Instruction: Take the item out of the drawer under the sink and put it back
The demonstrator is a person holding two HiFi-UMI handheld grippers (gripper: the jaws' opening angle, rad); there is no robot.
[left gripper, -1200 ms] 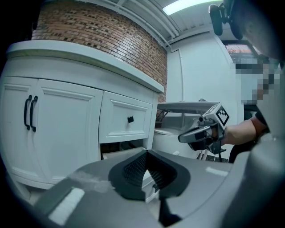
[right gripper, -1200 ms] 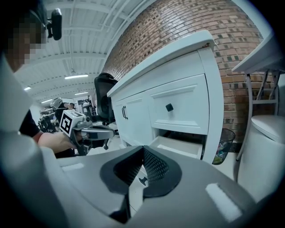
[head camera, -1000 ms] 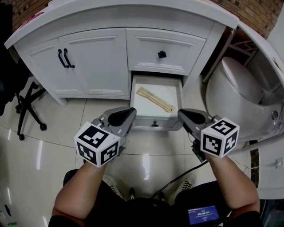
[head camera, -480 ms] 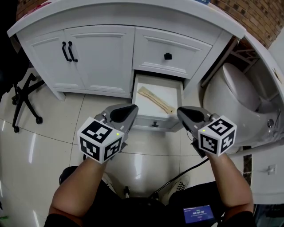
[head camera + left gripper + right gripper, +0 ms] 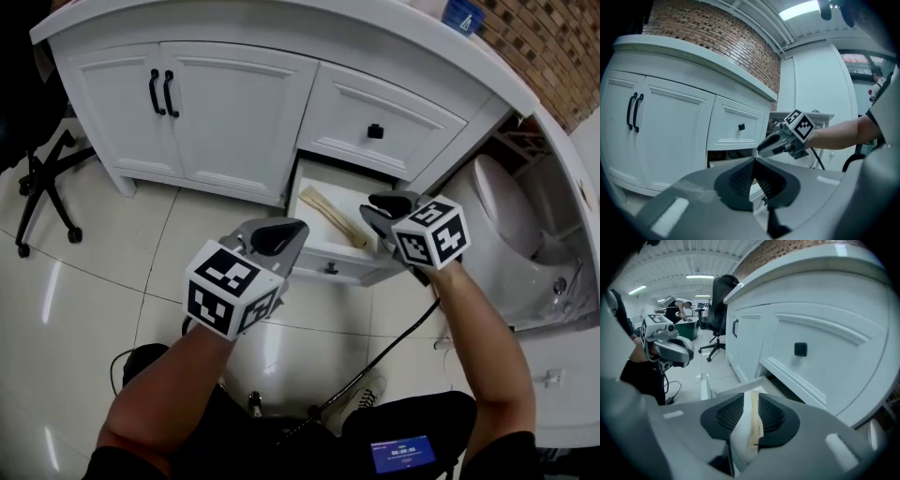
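Under the white sink cabinet the low drawer (image 5: 317,253) stands pulled out. A long tan wooden item (image 5: 330,214) lies slantwise on its white floor. My right gripper (image 5: 379,204) hovers over the drawer's right side, its jaws a narrow gap apart. In the right gripper view the item (image 5: 753,427) shows through that gap (image 5: 752,397), down in the drawer and not gripped. My left gripper (image 5: 284,233) hangs shut and empty just outside the drawer's front left corner. In the left gripper view its pads meet (image 5: 753,161), and the right gripper (image 5: 761,149) reaches in from the right.
Above the open drawer is a shut drawer with a black knob (image 5: 375,130). Two cabinet doors with black handles (image 5: 161,92) are to the left. A white toilet (image 5: 506,216) stands close on the right. An office chair base (image 5: 37,187) is at the far left. A black cable (image 5: 380,356) trails over the tiled floor.
My right gripper has moved forward from in front of the drawer to above its right side. The left gripper has stayed near the front left corner. The head view has swung rightward.
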